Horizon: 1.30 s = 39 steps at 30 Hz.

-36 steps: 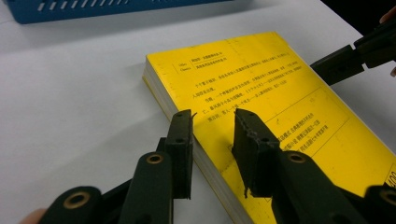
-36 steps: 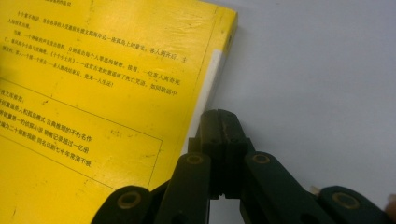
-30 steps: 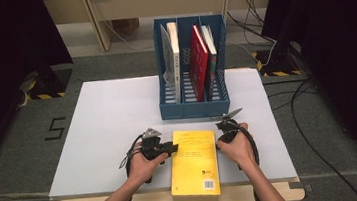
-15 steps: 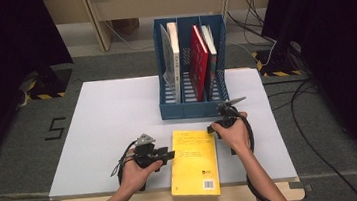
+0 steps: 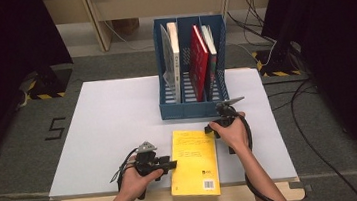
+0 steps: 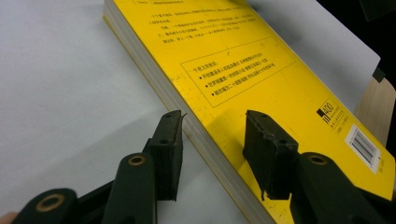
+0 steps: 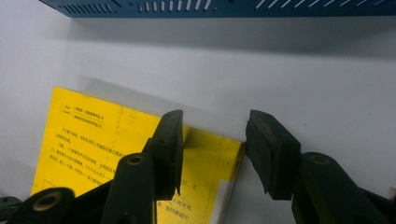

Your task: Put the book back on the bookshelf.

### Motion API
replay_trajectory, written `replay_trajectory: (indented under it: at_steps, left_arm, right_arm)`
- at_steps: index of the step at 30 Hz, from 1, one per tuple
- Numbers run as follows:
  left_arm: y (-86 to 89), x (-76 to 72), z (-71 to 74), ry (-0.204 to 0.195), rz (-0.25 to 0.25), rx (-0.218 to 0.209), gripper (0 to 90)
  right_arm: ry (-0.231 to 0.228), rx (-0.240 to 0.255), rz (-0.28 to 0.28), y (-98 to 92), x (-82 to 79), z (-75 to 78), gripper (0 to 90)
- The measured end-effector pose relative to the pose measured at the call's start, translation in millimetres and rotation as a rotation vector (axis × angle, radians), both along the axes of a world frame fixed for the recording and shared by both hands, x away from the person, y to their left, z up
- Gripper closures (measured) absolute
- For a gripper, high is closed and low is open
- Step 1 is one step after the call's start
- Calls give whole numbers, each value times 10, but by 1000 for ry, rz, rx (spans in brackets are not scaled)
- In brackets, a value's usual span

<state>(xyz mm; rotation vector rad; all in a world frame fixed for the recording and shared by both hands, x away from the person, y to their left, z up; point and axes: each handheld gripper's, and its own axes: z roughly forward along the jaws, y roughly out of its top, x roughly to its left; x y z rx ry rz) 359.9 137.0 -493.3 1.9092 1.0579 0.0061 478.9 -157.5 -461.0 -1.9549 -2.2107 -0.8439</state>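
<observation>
Book (image 7: 112,140) corner behind right claw (image 7: 212,149)

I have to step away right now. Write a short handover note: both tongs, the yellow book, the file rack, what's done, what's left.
Left tongs: jaws just opened, straddling the yellow book's long left edge, not pressing.
Right tongs: jaws just opened, over the book's far right corner, holding nothing.
Book: flat on the white table, back cover up, near the front edge.
Blue file rack: behind it, with a white book and a red book standing inside.
Done: book released.
Left: probably re-grip, stand it up and slot it into the rack.
</observation>
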Motion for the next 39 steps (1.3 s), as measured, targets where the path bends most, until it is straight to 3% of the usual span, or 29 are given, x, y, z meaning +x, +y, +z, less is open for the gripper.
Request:
replay_trajectory:
  at_steps: [24,35,39]
  left_arm:
    - [-46,0,-24,15,-31,3,572]
    - [-52,-16,-33,10,-20,1,573]
    - [-57,-17,-28,7,-21,4,572]
  right_arm:
    - [-10,6,8,38,3,-33,508]
    - [-17,20,-39,41,-41,-41,520]
    - [-19,25,-31,27,-39,-46,520]
